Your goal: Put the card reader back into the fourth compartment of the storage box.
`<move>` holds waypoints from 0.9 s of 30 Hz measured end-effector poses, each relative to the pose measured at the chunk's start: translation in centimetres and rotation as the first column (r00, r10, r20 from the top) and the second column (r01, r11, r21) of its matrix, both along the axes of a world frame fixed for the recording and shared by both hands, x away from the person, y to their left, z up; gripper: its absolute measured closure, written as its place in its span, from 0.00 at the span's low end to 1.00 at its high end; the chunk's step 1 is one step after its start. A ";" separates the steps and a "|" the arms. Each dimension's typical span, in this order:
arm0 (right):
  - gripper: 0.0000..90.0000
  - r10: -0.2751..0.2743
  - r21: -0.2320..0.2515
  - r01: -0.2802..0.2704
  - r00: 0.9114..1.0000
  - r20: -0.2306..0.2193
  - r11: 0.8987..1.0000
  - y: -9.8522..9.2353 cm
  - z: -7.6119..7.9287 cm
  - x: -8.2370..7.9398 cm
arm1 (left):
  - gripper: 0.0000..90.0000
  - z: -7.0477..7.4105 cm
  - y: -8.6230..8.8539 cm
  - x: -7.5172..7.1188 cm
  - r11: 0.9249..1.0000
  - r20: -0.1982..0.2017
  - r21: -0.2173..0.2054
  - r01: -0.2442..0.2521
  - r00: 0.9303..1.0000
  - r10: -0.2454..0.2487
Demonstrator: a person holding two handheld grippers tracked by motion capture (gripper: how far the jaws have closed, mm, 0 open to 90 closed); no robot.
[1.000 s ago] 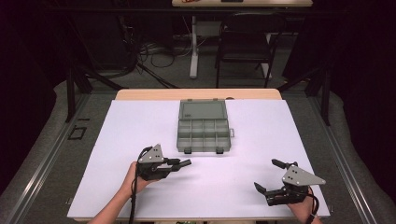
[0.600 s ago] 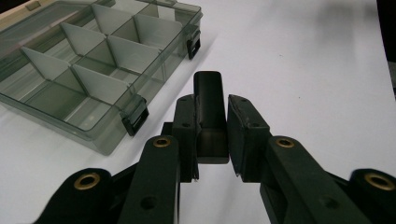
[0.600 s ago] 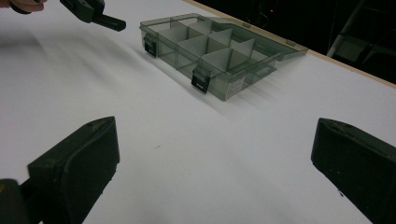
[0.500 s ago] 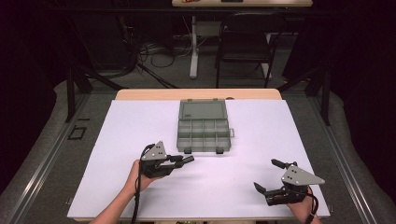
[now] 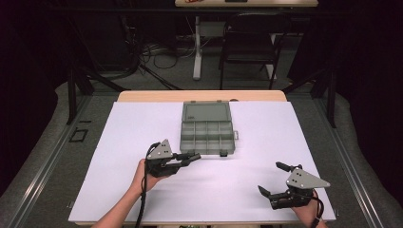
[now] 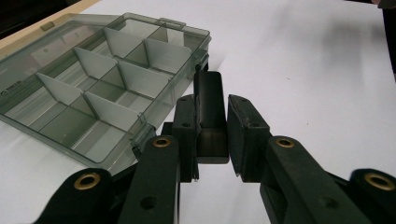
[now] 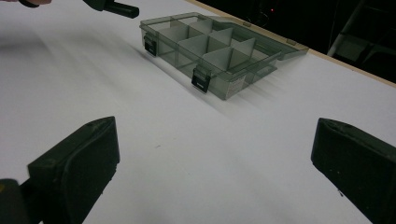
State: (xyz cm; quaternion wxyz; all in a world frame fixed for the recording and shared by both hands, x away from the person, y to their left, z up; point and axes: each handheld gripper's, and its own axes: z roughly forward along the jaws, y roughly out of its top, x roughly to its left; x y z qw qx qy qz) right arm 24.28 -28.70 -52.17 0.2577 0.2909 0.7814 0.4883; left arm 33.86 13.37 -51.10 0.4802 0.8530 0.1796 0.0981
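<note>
Near the front edge of the table (image 5: 119, 142), the right claw (image 5: 275, 179) sat spread wide with nothing in it. Farther in, the left claw (image 5: 192, 157) was pressed together. Just past it sat the grey box (image 5: 207, 128), closed.

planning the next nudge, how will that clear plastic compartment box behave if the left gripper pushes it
The compartment box looks rigid, thin-walled and empty, so probably light. Lying flat on the smooth white table, it would likely slide rather than tip. Pushed near its corner by the left gripper, it may swivel, and its open lid could flap.
</note>
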 end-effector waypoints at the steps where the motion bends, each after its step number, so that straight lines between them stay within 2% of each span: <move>1: 0.01 0.000 0.000 0.000 1.000 0.000 1.000 0.0 0.0 0.0 | 0.83 0.0 0.0 0.0 1.000 0.000 0.000 0.000 1.000 0.000; 27: 0.01 0.006 0.001 -0.006 1.000 -0.005 1.000 0.0 -0.1 0.0 | 0.83 0.6 -1.6 1.8 0.999 -0.008 -0.038 0.007 1.000 -0.008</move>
